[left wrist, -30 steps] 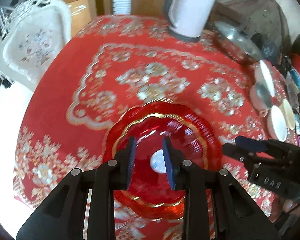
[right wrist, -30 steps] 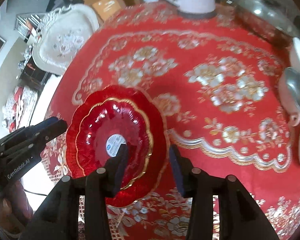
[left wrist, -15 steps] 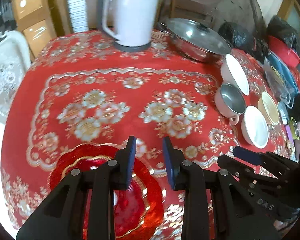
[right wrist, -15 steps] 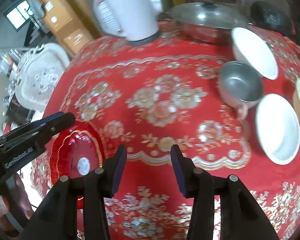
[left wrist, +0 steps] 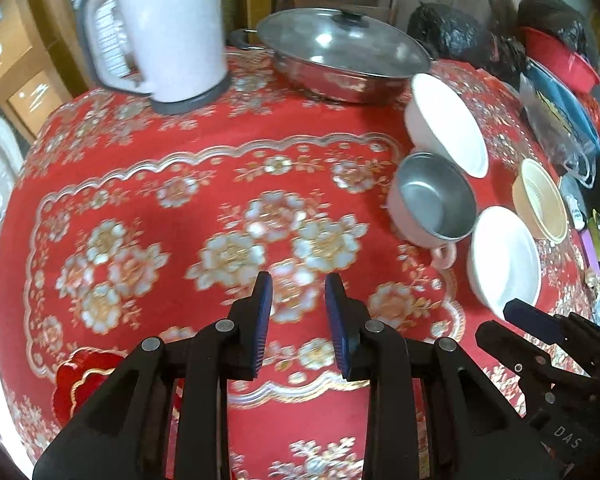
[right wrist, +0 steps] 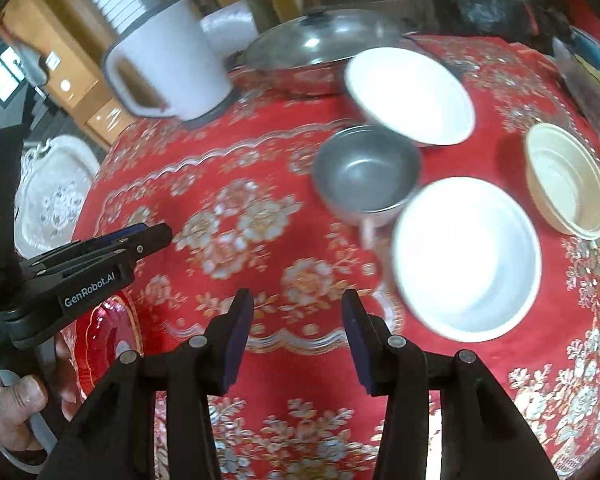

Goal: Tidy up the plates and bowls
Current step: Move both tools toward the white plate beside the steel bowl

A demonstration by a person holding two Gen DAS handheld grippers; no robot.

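A red scalloped glass plate (left wrist: 82, 376) lies at the near left of the red tablecloth; it also shows in the right wrist view (right wrist: 114, 332). At the right stand a near white bowl (right wrist: 466, 254), a far white bowl (right wrist: 410, 94), a steel bowl with a handle (right wrist: 366, 174) and a beige bowl (right wrist: 566, 186). The same bowls show in the left wrist view: near white (left wrist: 504, 258), far white (left wrist: 446, 124), steel (left wrist: 434, 196), beige (left wrist: 540, 200). My left gripper (left wrist: 296, 318) is open and empty over the cloth. My right gripper (right wrist: 298, 334) is open and empty, short of the near white bowl.
A white electric kettle (left wrist: 164, 32) and a lidded steel pan (left wrist: 342, 54) stand at the back of the table. Black bags (left wrist: 446, 34), a red basin (left wrist: 560, 60) and a blue item crowd the far right edge. A white ornate chair (right wrist: 50, 192) stands to the left.
Both grippers have swung right and away from the red plate, which now sits at the lower left of both views. The bowls have come nearer and larger. Both stay open.
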